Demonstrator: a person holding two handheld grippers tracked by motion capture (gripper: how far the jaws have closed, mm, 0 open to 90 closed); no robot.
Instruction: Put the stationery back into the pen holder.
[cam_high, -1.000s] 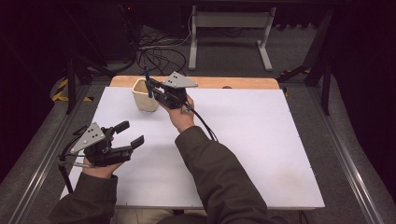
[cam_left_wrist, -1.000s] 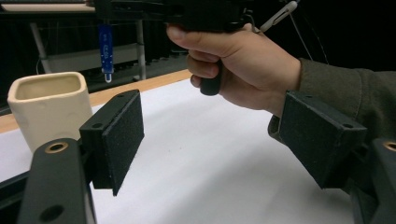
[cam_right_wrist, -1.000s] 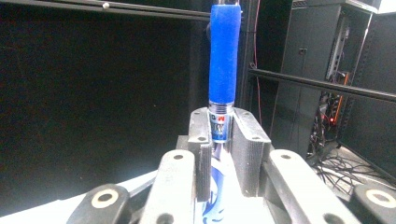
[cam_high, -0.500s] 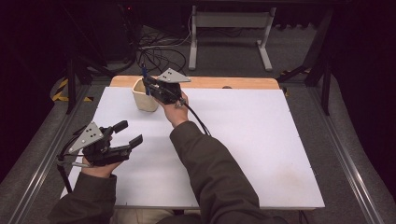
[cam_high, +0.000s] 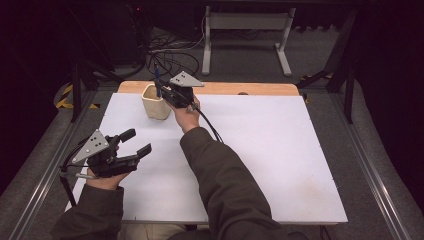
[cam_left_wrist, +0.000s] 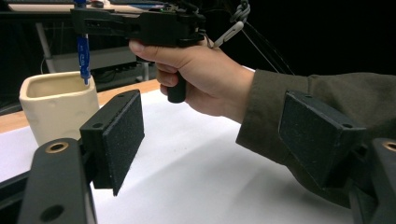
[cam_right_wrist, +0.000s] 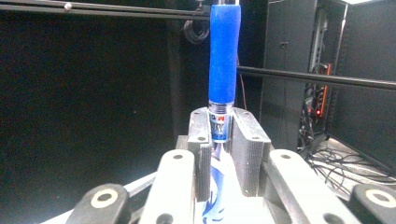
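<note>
I saw a pen (cam_right_wrist: 224, 70) with a smooth blue sleeve that looked like soft rubber, and a clear shiny plastic part with a printed label below it. The pot (cam_high: 154, 101) looked like cream clay, matt and a little bumpy. My left claw (cam_high: 132, 142) had black plastic arms, and its pads (cam_left_wrist: 122, 137) looked rough and grainy, like sandpaper. My right claw (cam_right_wrist: 223, 154) had grey ribbed pads. The bench (cam_high: 260, 150) top was flat, white and matt, with a pale wood edge at the back. The sleeve (cam_left_wrist: 327, 98) was soft green cloth.
</note>
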